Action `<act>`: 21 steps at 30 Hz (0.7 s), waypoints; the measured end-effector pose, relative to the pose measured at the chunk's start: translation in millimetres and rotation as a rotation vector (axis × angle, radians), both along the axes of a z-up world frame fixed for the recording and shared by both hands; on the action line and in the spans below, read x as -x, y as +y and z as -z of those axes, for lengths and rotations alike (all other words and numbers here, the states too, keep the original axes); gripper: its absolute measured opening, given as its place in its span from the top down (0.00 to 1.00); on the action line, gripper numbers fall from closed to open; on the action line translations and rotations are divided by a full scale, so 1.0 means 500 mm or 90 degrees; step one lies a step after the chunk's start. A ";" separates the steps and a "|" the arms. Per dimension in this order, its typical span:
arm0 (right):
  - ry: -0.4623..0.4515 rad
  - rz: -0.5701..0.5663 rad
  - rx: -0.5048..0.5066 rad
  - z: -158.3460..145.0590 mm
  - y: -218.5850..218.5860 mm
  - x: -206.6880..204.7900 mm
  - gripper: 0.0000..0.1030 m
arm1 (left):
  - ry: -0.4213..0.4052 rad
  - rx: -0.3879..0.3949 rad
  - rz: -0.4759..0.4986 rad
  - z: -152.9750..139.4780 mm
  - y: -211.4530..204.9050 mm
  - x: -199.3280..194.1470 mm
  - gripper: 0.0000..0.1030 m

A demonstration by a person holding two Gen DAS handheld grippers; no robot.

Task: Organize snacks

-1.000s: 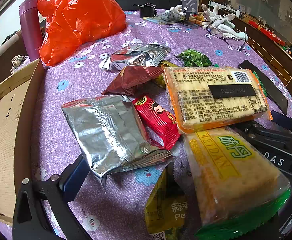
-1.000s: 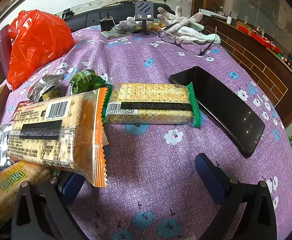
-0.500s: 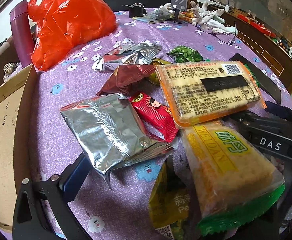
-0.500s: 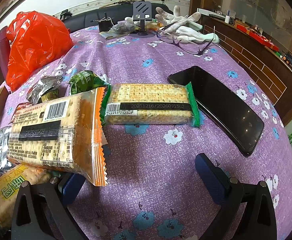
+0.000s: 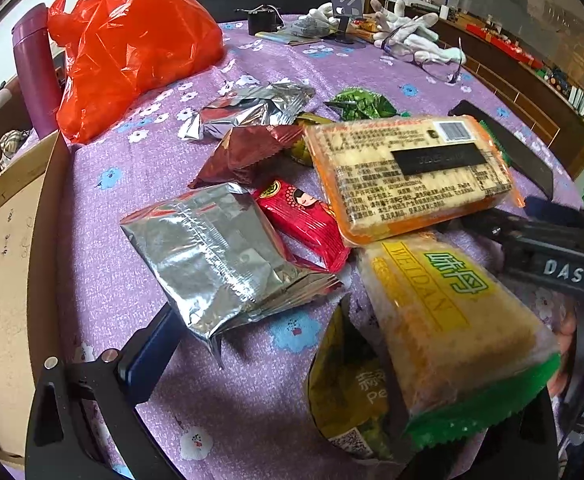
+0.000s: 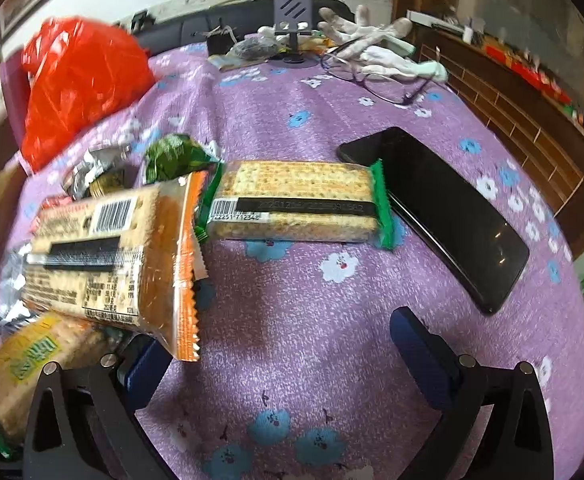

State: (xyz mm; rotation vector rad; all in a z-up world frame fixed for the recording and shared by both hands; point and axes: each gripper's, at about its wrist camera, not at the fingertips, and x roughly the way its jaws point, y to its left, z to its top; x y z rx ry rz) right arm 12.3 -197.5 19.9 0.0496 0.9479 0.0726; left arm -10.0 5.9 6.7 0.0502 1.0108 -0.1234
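Observation:
Snack packs lie in a heap on the purple flowered cloth. In the left wrist view a green-ended cracker pack (image 5: 451,320) lies close in front and covers my left gripper's right finger; under it sits a yellow-green pouch (image 5: 347,392). My left gripper (image 5: 292,340) is open, its left finger beside a silver packet (image 5: 216,256). A red packet (image 5: 299,220) and an orange-edged cracker pack (image 5: 407,168) lie behind. My right gripper (image 6: 284,360) is open over bare cloth; the orange-edged pack (image 6: 112,252) overlaps its left finger. A second green-ended cracker pack (image 6: 299,204) lies ahead.
A cardboard box (image 5: 12,260) stands at the left edge, with a purple bottle (image 5: 36,68) and a red plastic bag (image 5: 132,48) behind it. A black phone (image 6: 443,216) lies right of the crackers. Glasses (image 6: 371,84) and white gloves (image 6: 379,48) are at the back.
The left wrist view has shifted slightly, so the snacks sit a little higher in frame. The right wrist view is now blurred and slightly tilted. No pack has been gripped or let go.

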 end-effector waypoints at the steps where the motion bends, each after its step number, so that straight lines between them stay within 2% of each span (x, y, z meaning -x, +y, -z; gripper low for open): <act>1: -0.002 0.007 -0.020 -0.003 -0.008 0.007 0.01 | -0.006 0.005 -0.001 -0.003 0.003 0.003 0.00; 5: -0.008 0.007 -0.076 -0.011 -0.023 0.040 0.01 | -0.017 0.009 0.002 -0.011 0.006 0.012 0.00; 9: -0.014 -0.014 -0.087 -0.029 -0.028 0.076 0.01 | -0.042 -0.014 0.008 -0.034 0.008 0.035 0.00; 13: -0.033 -0.008 -0.126 -0.043 -0.047 0.106 0.00 | -0.046 0.006 0.009 -0.053 0.026 0.066 0.00; 17: -0.036 -0.016 -0.202 -0.054 -0.061 0.127 0.00 | -0.059 0.004 0.016 -0.065 0.036 0.099 0.00; 21: -0.054 -0.040 -0.211 -0.081 -0.048 0.151 0.00 | -0.087 0.018 0.012 -0.087 0.051 0.129 0.00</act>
